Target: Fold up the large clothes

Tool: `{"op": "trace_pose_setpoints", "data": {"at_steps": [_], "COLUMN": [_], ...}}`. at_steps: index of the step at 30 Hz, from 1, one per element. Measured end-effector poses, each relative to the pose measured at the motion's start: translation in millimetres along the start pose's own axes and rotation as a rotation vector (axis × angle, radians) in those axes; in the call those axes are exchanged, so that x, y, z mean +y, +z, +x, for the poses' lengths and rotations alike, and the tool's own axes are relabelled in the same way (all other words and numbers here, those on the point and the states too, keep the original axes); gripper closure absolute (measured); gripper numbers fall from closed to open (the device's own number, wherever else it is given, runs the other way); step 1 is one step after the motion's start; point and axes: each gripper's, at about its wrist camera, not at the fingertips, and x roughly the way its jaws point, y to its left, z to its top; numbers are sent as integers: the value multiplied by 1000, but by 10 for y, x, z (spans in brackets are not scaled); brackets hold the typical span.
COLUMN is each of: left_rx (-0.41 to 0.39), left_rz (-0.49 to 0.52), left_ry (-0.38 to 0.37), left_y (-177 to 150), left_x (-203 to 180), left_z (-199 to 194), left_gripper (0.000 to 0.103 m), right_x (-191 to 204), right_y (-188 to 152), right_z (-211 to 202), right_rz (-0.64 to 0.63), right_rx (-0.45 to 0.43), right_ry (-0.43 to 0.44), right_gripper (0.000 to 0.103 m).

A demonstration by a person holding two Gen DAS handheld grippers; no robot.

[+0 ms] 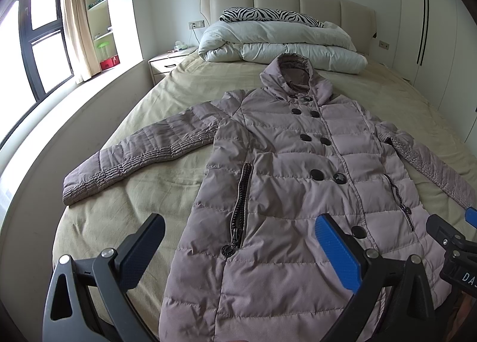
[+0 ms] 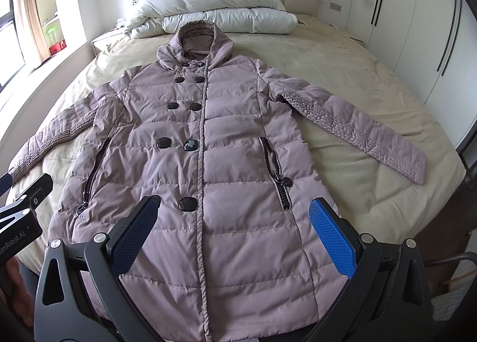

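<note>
A mauve quilted hooded coat (image 1: 286,163) lies flat, front up, on the bed, hood toward the headboard and both sleeves spread out; it also shows in the right wrist view (image 2: 226,139). My left gripper (image 1: 241,222) is open and empty, hovering over the coat's lower left part near the hem. My right gripper (image 2: 235,207) is open and empty above the coat's lower right part. The right gripper's tip shows at the right edge of the left wrist view (image 1: 453,228). The left gripper's tip shows at the left edge of the right wrist view (image 2: 21,190).
The bed has a beige sheet (image 1: 184,79). A folded white duvet (image 1: 283,46) and a zebra pillow (image 1: 268,15) lie by the headboard. A nightstand (image 1: 167,63) and window (image 1: 44,35) are at the left, wardrobes (image 2: 417,29) at the right.
</note>
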Motion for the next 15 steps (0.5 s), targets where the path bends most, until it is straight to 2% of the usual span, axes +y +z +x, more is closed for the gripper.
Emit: {"op": "trace_pose_setpoints", "data": {"at_steps": [5,9,12,15], "left_rx": [-2,25,85,128], "left_rz": [4,-15,-60,-106], "left_ry": [-1,-63,-143,-201], "left_y": [-20,-110,-192,-183], "left_x": [7,3,-17,5], "left_z": [8,130,329,448], "left_gripper": [0,0,0,0], "right_x": [-40,-338,-1053,-2034], "right_y": [-2,2,17,-5], "right_z": [22,93,193,424], "right_rz": [15,98,251,453], "right_rx": [2,-19,-68,-104], "right_ry": [20,118,178,184], "right_gripper": [0,0,0,0]}}
